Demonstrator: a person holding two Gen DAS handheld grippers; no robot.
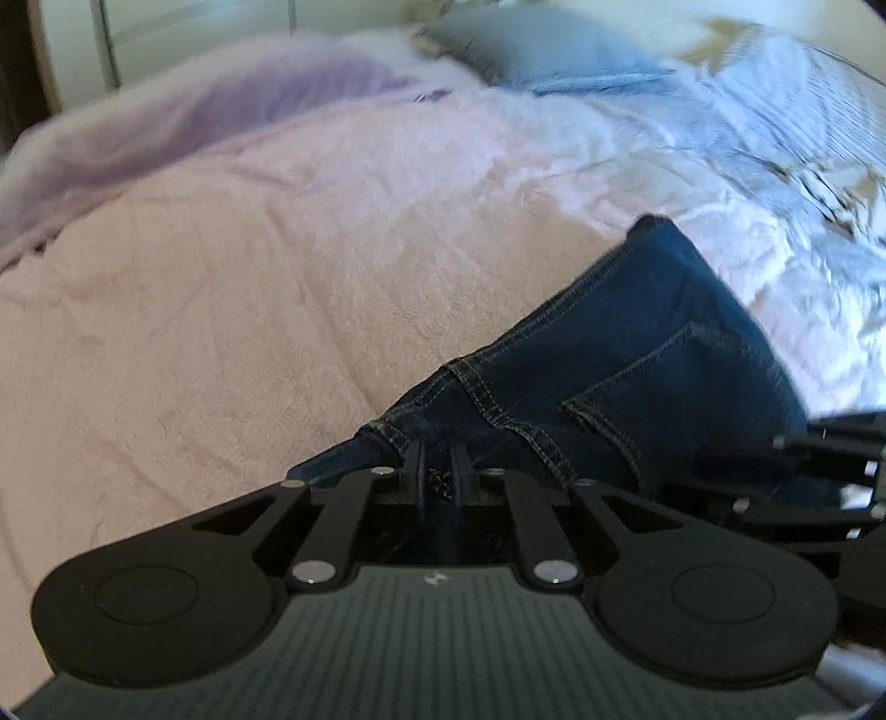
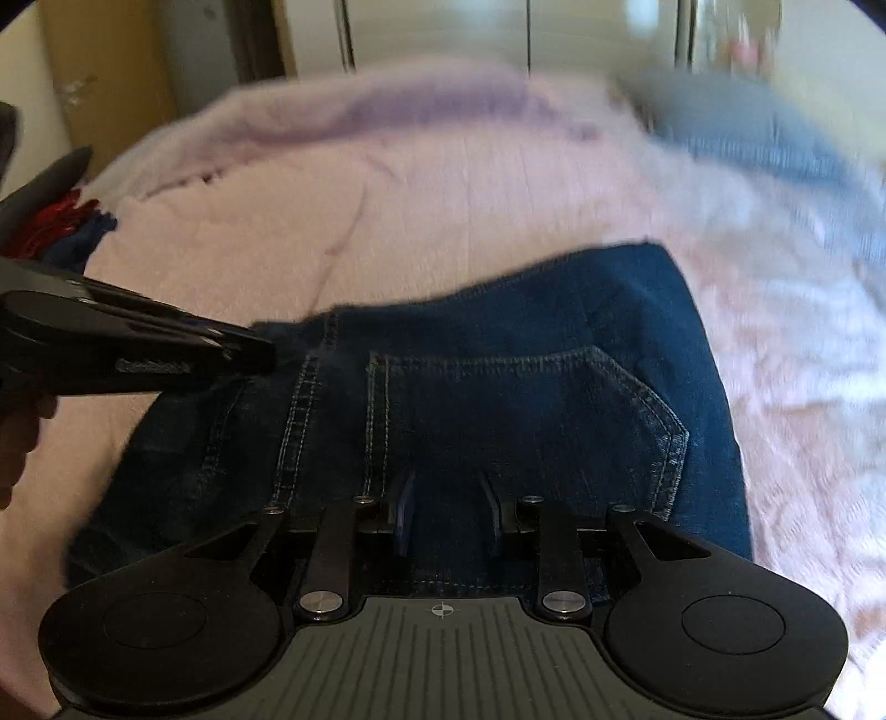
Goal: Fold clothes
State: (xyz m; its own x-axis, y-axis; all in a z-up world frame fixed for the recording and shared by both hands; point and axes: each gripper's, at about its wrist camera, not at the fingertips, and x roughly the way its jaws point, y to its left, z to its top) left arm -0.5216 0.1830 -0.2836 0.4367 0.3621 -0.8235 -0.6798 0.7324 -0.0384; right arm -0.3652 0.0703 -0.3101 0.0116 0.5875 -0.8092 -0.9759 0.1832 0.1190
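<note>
**Jeans held at two points over the pink blanket**

Jeans [image 2: 498, 399]: dark blue denim, back pocket and doubled seams facing up, lying on a pink blanket [image 1: 221, 310] spread across a bed. Likely heavy for cloth, limp but thick at the seams; not slippery, not fragile. Best grips look to be the stitched edges and waistband, where layers bunch and pads can bite.

Long axis: in the right wrist view the visible panel runs roughly from 7 o'clock toward 1 o'clock, far corner at 1; legs are not in view, so full lie cannot be told.

Left gripper [image 1: 437, 471]: jaws drawn narrow, pinching a seamed edge of the denim. In the right wrist view it enters from 9 o'clock, tips at the fabric edge.

Right gripper [image 2: 448, 515]: jaws part-way apart, denim lying between and under them; whether the pads press the cloth cannot be told.

Outward: lilac blanket [image 1: 249, 94] at 11 o'clock, blue-grey pillow [image 1: 531, 50] at 1, pale quilted cover [image 1: 775, 127] at 2.
</note>
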